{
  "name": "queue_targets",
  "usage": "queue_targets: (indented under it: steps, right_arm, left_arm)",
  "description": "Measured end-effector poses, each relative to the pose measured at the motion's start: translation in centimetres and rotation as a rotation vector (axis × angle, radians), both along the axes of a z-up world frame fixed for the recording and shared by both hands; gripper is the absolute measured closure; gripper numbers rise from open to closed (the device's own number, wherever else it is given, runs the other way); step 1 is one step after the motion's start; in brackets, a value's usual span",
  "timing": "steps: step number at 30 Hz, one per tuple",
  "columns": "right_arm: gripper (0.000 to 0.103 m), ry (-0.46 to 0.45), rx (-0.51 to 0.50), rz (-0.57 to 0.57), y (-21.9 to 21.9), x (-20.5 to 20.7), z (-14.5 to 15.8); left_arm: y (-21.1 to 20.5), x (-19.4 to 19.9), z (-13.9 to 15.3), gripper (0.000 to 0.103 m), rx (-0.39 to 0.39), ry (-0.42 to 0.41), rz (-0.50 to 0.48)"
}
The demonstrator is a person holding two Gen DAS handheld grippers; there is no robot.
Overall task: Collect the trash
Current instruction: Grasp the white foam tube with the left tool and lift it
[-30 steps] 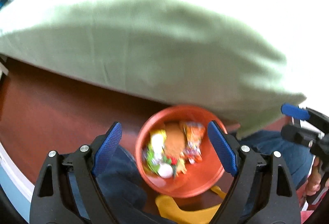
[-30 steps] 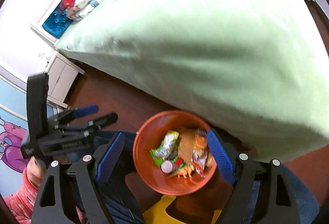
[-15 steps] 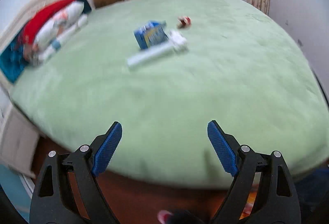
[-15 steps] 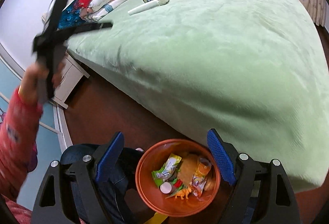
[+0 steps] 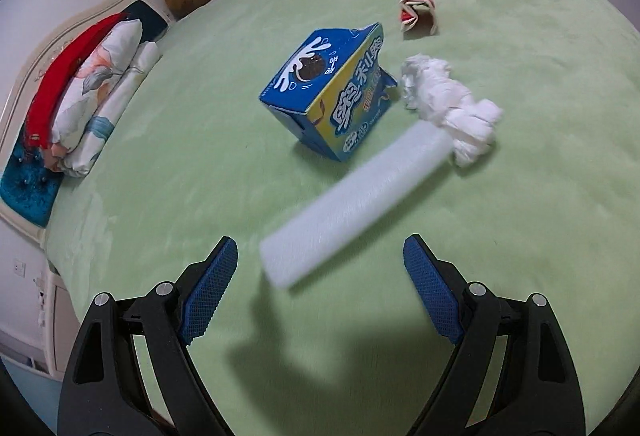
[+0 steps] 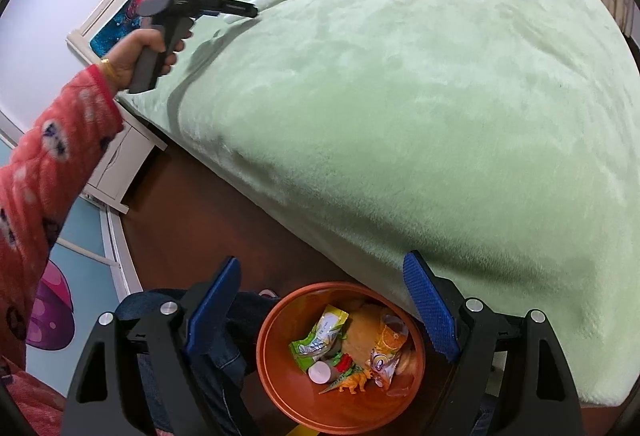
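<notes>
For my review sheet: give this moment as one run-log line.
left tongs: closing slightly, empty, over white foam strip | right tongs: open, empty, above orange bin | cookie box, tissue wad on bed

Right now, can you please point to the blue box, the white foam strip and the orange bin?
blue box (image 5: pixel 316 76), left wrist view, on its top face.
white foam strip (image 5: pixel 352 202), left wrist view, on its middle.
orange bin (image 6: pixel 276 380), right wrist view, on its inner wall.
</notes>
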State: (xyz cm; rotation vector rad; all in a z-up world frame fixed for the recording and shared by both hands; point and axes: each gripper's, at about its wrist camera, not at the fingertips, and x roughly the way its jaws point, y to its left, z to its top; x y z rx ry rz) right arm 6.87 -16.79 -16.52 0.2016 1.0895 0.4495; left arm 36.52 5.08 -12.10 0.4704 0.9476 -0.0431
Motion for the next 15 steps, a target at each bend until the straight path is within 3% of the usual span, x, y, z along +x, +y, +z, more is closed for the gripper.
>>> queue_targets:
  steps: [1, 2, 6, 9, 15]
  right_arm:
    - [0.021, -0.002, -0.002, 0.001, 0.1, 0.0, 0.1]
    - [0.021, -0.004, -0.004, 0.002, 0.1, 0.0, 0.1]
    - [0.021, 0.001, 0.001, 0.006, 0.4, -0.3, 0.0]
    - [0.021, -0.004, 0.004, 0.006, 0.6, -0.7, 0.1]
    - [0.021, -0.022, 0.023, 0.013, 0.7, -2.0, 1.1]
  left_arm:
    - [0.0, 0.2, 0.0, 0.029, -0.014, -0.001, 0.003]
    - [0.1, 0.1, 0.0, 0.049, -0.034, 0.007, 0.004]
    - [0.4, -0.6, 0.2, 0.072, -0.047, 0.016, 0.030]
    - [0.8, -1.8, 0.9, 0.079, -0.081, -0.003, 0.050]
    - [1.0, -5.5, 3.5, 0.082, -0.136, -0.046, 0.052]
